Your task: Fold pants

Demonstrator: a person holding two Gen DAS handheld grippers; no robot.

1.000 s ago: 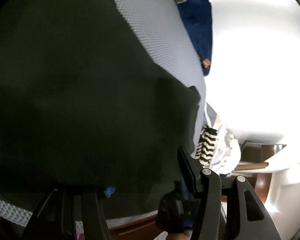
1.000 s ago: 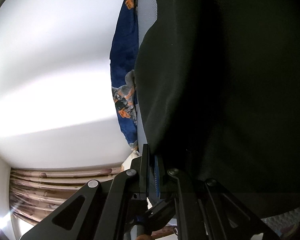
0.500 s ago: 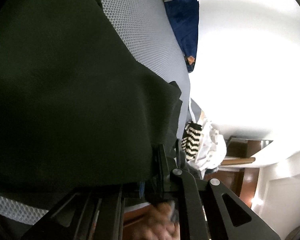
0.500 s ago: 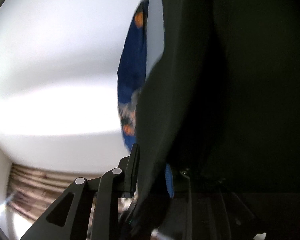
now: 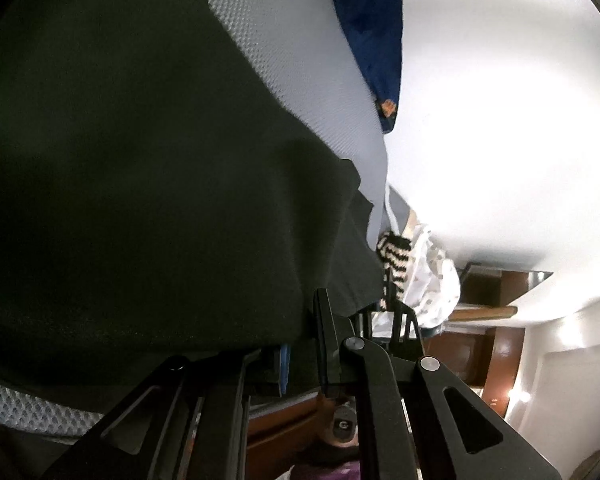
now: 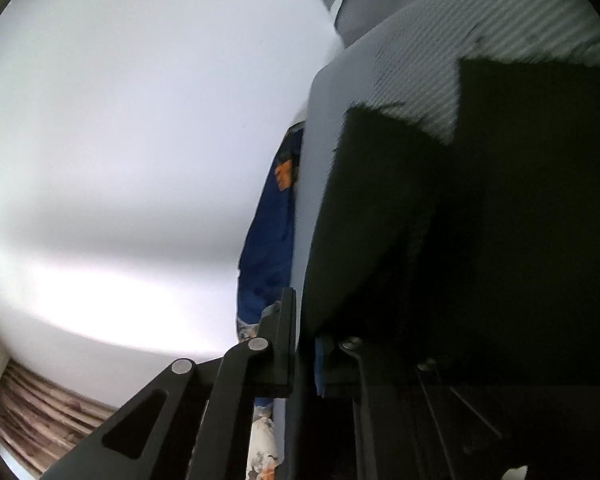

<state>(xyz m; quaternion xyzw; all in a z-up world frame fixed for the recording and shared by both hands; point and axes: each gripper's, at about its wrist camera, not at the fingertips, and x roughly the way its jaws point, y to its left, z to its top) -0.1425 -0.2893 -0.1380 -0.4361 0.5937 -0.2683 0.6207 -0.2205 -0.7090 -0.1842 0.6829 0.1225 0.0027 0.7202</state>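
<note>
The left tongs (image 5: pixel 300 344) are clamped shut on the near edge of the dark pants (image 5: pixel 140 184), the cloth bunching over and between the two black arms. The right tongs (image 6: pixel 306 344) are closing; dark cloth runs down into the narrow slot between their arms, so they appear to pinch an edge of the same garment, though the blur leaves the exact hold hard to judge.

From the left tongs the pants spread away and to the left over the pale textured mattress (image 5: pixel 300 56), filling most of that view; a free corner of cloth hangs just to the right of the tongs. In the right wrist view the fabric rises from the tongs as a stepped dark mass, with a strip of mattress (image 6: pixel 420 80) showing beyond its upper edge.

A blue patterned cloth (image 5: pixel 376 40) lies at the mattress's far side against the white wall, and a black-and-white striped item (image 5: pixel 394 256) sits off the bed's end.

As for progress, both edges look gripped and the cloth partly lifted, so a fold seems under way but not laid down. Carrying the held edge across, setting it flat and any further folds appear still to come.
</note>
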